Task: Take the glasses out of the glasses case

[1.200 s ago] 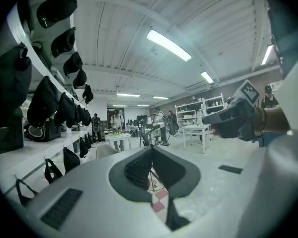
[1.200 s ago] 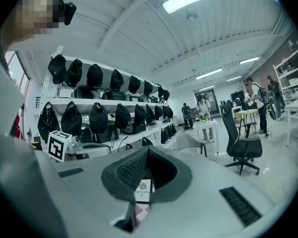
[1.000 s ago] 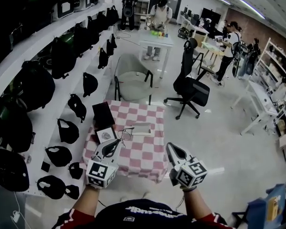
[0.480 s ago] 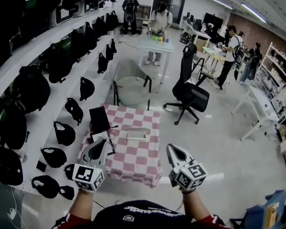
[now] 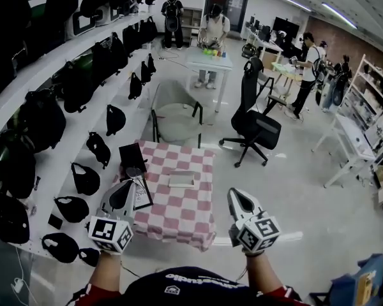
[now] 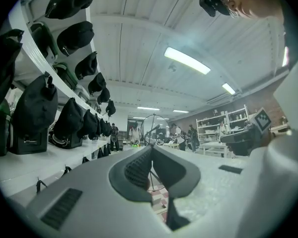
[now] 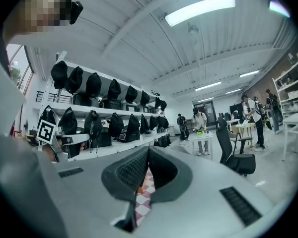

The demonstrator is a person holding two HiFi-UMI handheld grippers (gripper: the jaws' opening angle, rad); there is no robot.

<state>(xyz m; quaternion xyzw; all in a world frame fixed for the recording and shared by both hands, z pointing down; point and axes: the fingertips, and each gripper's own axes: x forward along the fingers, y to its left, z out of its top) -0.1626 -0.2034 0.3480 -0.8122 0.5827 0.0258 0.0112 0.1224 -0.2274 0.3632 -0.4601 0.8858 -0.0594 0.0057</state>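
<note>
My left gripper hovers over the left edge of the pink-checked table, shut on thin wire-rimmed glasses. In the left gripper view one round lens of the glasses stands up just past the closed jaws, with a thin arm running down between them. The pale glasses case lies in the middle of the table, clear of both grippers. My right gripper hangs off the table's right side. Its jaws are shut with nothing in them.
A black box and a card lie at the table's left end. White shelves full of black bags run along the left. A grey chair stands behind the table and a black office chair to its right. People stand farther back.
My left gripper has lifted and drifted left with the glasses, away from the case. My right gripper has shifted slightly to the right and up.
</note>
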